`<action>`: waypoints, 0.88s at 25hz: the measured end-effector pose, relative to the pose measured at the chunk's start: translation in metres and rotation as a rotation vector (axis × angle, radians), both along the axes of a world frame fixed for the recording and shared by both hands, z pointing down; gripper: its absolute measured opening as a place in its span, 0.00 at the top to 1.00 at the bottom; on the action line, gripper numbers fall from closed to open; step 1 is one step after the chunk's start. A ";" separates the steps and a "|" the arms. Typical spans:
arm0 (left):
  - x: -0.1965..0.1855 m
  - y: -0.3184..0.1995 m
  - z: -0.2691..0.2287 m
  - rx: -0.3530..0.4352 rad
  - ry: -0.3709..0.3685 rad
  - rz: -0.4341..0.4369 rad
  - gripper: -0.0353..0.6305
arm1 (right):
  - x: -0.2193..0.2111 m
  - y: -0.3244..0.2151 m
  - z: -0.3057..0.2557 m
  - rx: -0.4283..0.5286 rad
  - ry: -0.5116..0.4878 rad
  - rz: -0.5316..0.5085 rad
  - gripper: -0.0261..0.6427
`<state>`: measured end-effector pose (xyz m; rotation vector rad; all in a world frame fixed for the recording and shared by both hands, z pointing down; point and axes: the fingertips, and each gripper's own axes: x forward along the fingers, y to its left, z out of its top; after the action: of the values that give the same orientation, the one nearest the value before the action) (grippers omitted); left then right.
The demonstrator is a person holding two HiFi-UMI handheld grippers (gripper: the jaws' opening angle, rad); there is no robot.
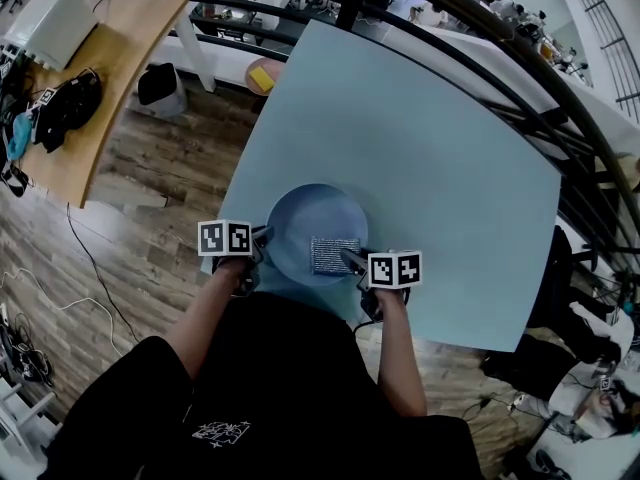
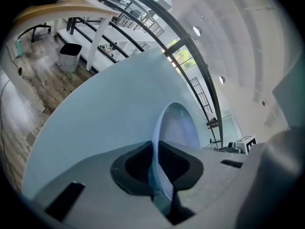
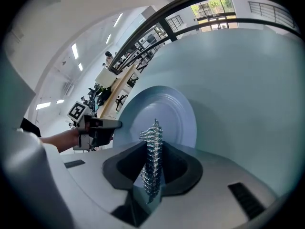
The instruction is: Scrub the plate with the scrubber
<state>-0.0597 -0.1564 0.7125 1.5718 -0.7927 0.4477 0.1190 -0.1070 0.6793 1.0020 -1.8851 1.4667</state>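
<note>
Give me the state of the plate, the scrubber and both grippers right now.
Plate: on the table, rim clamped.
Scrubber: held over the plate, contact unclear.
Left gripper: shut on the plate's rim.
Right gripper: shut on the scrubber.

Pale blue worktop [image 1: 450,148] is filling most of the head view and standing on a wood-plank floor [image 1: 150,178]. Black curved railing [image 1: 352,3] is arcing over its far side. Upper left, a wooden worktop [image 1: 125,48] is carrying a white box [image 1: 50,23] and a black bag [image 1: 68,103]. Small bin [image 1: 163,90] is standing on the floor between the two worktops. Yellow item [image 1: 264,75] is sitting just past the blue worktop's far corner; can't tell what it is. Thin cable [image 1: 93,265] is trailing across the floor on the left. Ceiling strip lights [image 3: 76,51] are glowing in the right gripper view.
</note>
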 end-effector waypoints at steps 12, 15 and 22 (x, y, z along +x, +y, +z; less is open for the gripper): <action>-0.001 -0.007 0.002 -0.005 0.012 0.003 0.88 | -0.051 -0.024 0.008 0.007 -0.031 -0.089 0.83; -0.002 -0.007 0.003 -0.008 0.015 0.005 0.88 | -0.061 -0.031 0.010 0.017 -0.034 -0.099 0.83; -0.001 -0.009 0.002 -0.002 0.013 0.026 0.88 | -0.075 -0.051 0.011 0.049 -0.027 -0.091 0.83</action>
<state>-0.0612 -0.1657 0.7142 1.5833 -0.7621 0.4562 0.0436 -0.1579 0.6902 0.9098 -1.9688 1.3941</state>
